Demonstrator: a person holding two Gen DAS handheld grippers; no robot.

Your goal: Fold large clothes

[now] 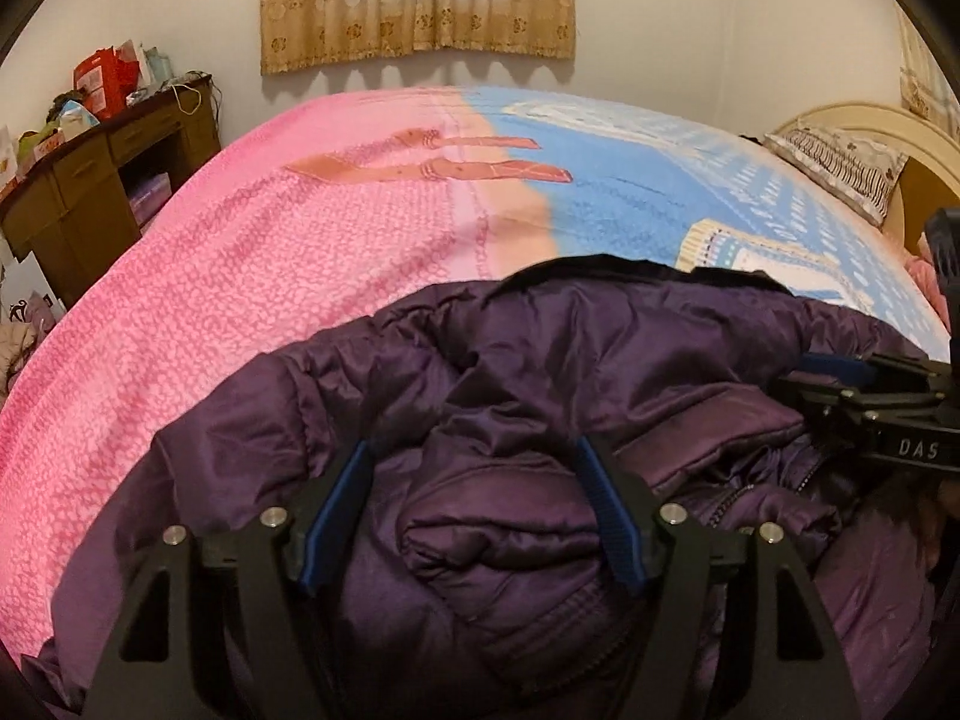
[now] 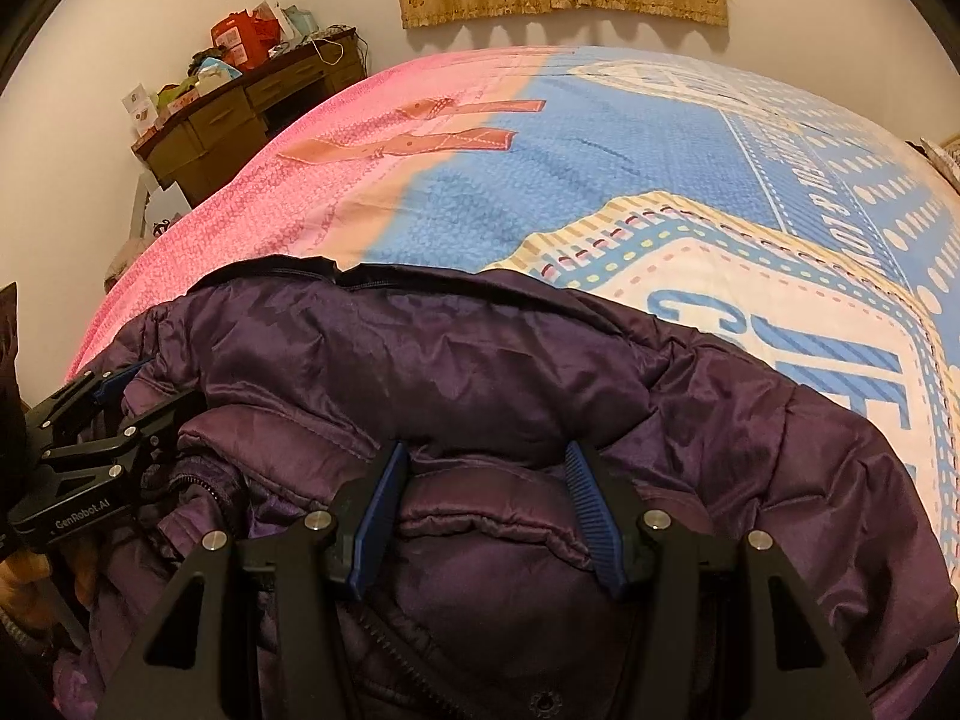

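Note:
A dark purple padded jacket (image 1: 540, 372) lies bunched at the near edge of the bed and fills the lower half of both views (image 2: 480, 360). My left gripper (image 1: 474, 480) is open, its blue-padded fingers either side of a puffy fold of the jacket. My right gripper (image 2: 486, 480) is open too, its fingers either side of another fold near the zip. Each gripper shows in the other's view: the right one at the right edge (image 1: 852, 384), the left one at the left edge (image 2: 114, 402).
The bed has a pink (image 1: 240, 276) and blue (image 2: 630, 138) patterned cover. A brown desk (image 1: 90, 180) with clutter stands far left by the wall. A striped pillow (image 1: 840, 162) lies by the headboard at right. Beige curtains (image 1: 420, 0) hang behind.

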